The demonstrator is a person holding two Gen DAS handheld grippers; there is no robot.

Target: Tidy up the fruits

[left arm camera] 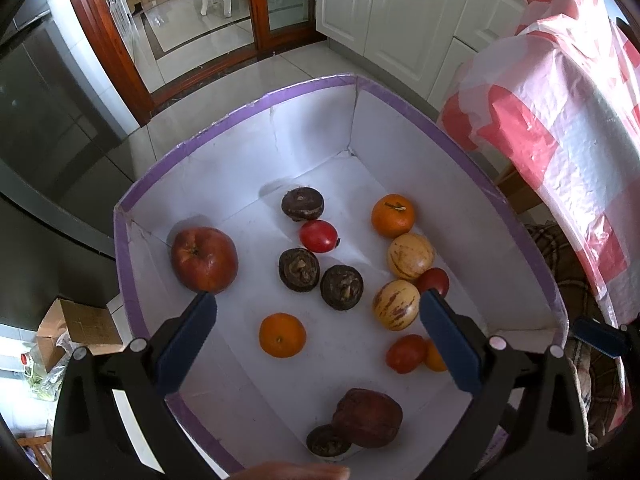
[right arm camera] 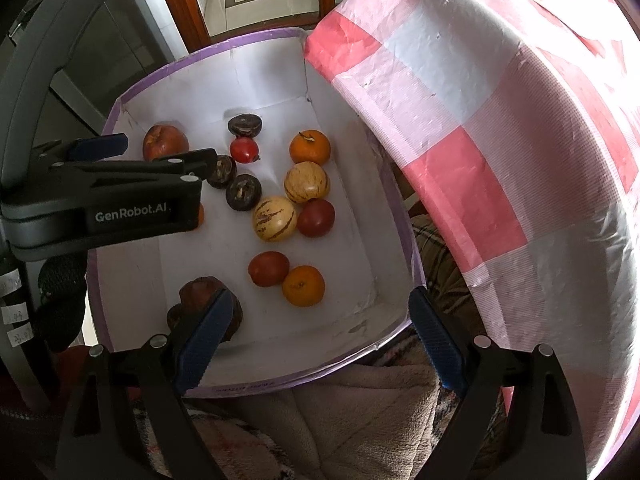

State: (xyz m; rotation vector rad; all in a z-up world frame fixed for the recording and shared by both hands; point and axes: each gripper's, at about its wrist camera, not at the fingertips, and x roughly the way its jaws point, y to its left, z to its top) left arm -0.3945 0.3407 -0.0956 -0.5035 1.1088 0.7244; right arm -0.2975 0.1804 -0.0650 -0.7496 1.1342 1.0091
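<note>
A white box with a purple rim (left arm camera: 240,116) (right arm camera: 200,54) holds loose fruit: a red apple (left arm camera: 204,260), three dark brown round fruits (left arm camera: 299,269), two striped yellow melons (left arm camera: 411,256) (right arm camera: 275,218), oranges (left arm camera: 282,335) (right arm camera: 303,285), red tomatoes (left arm camera: 319,236) (right arm camera: 268,268) and a wrinkled dark red fruit (left arm camera: 368,416). My left gripper (left arm camera: 316,300) (right arm camera: 168,148) hovers open over the box's middle, holding nothing. My right gripper (right arm camera: 320,298) is open above the box's near wall, its left finger in front of the wrinkled fruit (right arm camera: 200,292).
A pink-and-white checked plastic cloth (left arm camera: 560,120) (right arm camera: 500,160) hangs right beside the box. A blanket (right arm camera: 360,412) lies under the near side. A dark appliance (left arm camera: 48,120) stands left, white cabinets (left arm camera: 400,8) behind, a cardboard carton (left arm camera: 76,328) on the floor.
</note>
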